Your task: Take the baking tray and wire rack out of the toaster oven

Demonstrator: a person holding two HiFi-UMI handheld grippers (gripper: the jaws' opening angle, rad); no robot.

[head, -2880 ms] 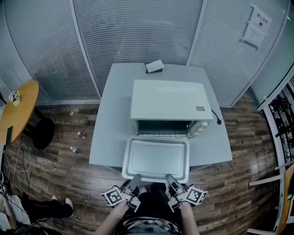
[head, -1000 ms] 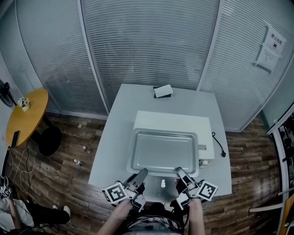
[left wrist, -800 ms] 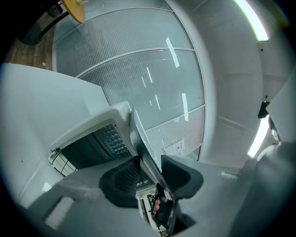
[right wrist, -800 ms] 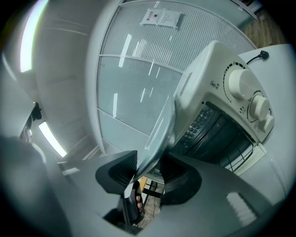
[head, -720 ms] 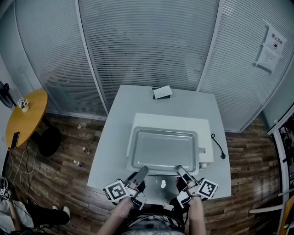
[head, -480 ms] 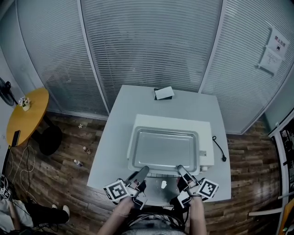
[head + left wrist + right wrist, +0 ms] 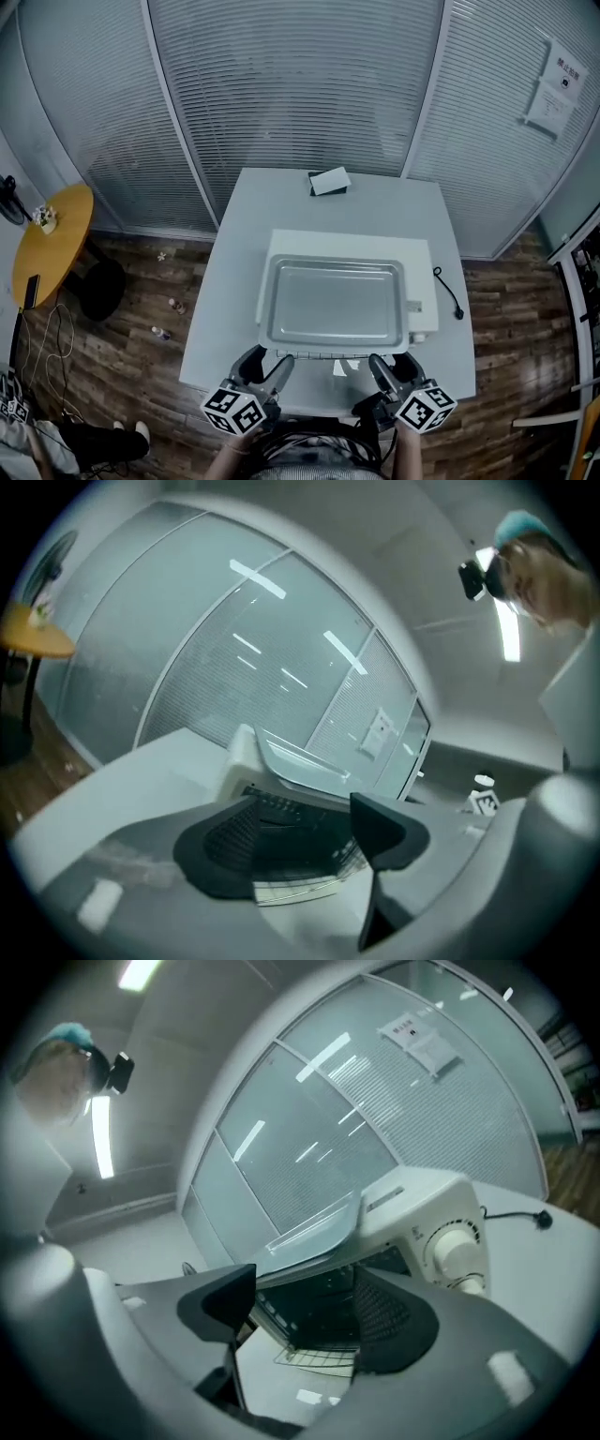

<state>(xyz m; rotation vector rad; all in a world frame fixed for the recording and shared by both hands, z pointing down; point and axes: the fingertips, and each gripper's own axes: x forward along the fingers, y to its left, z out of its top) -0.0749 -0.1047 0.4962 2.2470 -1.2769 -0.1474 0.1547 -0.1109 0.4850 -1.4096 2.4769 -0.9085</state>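
The silver baking tray point(image 7: 335, 305) lies flat on top of the white toaster oven point(image 7: 347, 242). The wire rack point(image 7: 314, 357) pokes out of the oven's open front. Both my grippers hover just in front of the oven, clear of the tray. My left gripper point(image 7: 266, 363) and right gripper point(image 7: 394, 366) have just been opening and hold nothing. The left gripper view shows the left gripper point(image 7: 300, 841) open before the dark oven mouth, with the tray point(image 7: 295, 761) above it and the rack point(image 7: 300, 885) below. In the right gripper view the right gripper point(image 7: 305, 1312) frames the rack point(image 7: 314, 1358).
The oven stands on a pale grey table point(image 7: 220, 300) whose front edge is by my hands. A small box point(image 7: 328, 181) lies at the table's back, and a power cable point(image 7: 448, 302) runs at the right. Oven knobs point(image 7: 457, 1241) face me. A yellow round table point(image 7: 47, 239) stands left.
Both grippers have let go of the tray, opened and drawn back toward me, each rolling at the wrist. The tray stays on the oven's top.
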